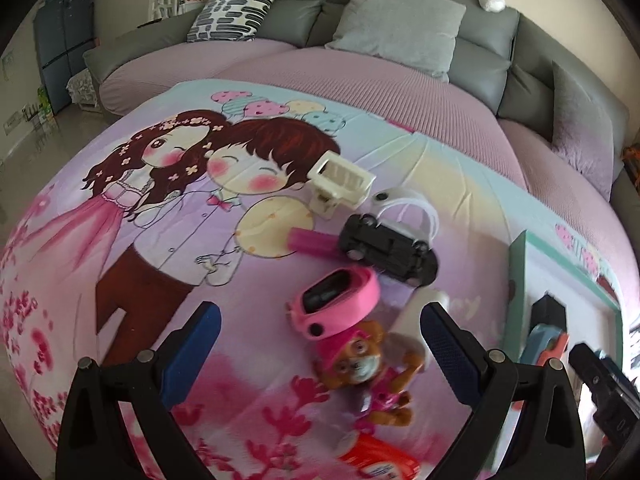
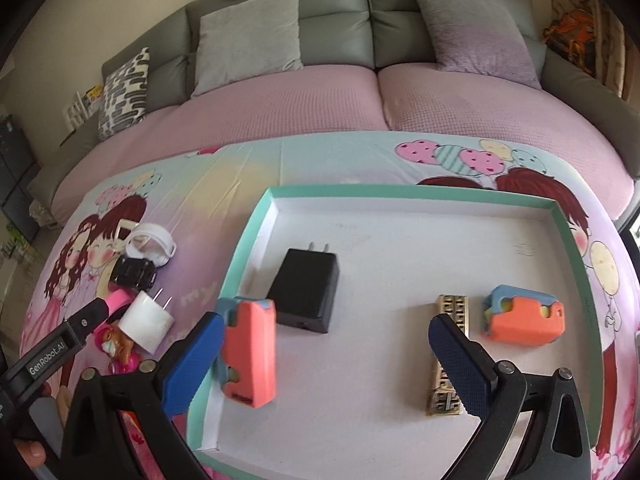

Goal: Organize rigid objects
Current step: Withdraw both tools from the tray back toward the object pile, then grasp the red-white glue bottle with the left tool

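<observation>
Both jaws wide and empty, cartoon-print cloth (image 2: 240,168), teal-rimmed tray (image 2: 400,192), grey sofa (image 2: 340,8) behind

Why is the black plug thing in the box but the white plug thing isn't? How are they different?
The black charger lies flat inside the teal-rimmed box; the white charger sits outside it on the printed sheet, among the toys. The black charger looks bigger and flatter; the white charger is a small cube. Both have two metal prongs.
</observation>
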{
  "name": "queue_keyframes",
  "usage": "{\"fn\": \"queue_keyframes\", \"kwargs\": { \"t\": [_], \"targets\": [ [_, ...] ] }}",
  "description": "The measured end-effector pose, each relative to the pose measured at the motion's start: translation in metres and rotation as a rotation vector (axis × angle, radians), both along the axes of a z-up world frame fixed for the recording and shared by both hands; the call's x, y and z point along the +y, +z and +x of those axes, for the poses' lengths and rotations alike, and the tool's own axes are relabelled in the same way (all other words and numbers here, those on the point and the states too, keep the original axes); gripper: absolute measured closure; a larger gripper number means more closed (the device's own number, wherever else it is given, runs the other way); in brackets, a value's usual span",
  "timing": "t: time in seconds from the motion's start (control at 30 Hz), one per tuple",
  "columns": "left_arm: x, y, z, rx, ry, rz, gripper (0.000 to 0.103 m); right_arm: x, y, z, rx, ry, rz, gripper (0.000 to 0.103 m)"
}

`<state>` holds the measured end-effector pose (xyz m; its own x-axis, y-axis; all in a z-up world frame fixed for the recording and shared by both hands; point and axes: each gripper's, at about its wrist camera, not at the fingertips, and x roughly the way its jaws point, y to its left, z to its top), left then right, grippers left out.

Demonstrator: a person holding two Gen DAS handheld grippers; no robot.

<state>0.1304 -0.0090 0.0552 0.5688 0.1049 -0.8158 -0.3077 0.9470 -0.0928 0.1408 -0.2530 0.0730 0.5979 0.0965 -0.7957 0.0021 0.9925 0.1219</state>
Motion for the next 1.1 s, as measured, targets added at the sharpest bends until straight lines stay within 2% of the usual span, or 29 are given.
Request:
{"fn": "queue_keyframes", "kwargs": {
  "t": [0.13,0.4,0.7,0.8,1.1],
  "targets": [
    [0.003,0.001,-0.008,0.029,-0.030,0.052,0.003,0.009,0.001,-0.003,0.007,0.026,0.024,0.000],
    [-0.008,-0.007,-0.029,0.075,-0.144,-0.008,0.003,0.026,-0.001,-0.026,0.042,0.055,-0.043,0.000],
    [-0.020,-0.018,-0.053,0.106,-0.259,-0.010,0.003,0.021,-0.005,-0.064,0.074,0.033,-0.019,0.000],
    [-0.031,-0.021,-0.059,0.112,-0.321,0.014,0.003,0.019,-0.003,-0.071,0.072,0.025,-0.021,0.000],
    [-0.056,-0.035,-0.061,0.146,-0.427,0.065,0.003,0.019,-0.003,-0.077,0.087,0.030,-0.030,0.000]
  ]
}}
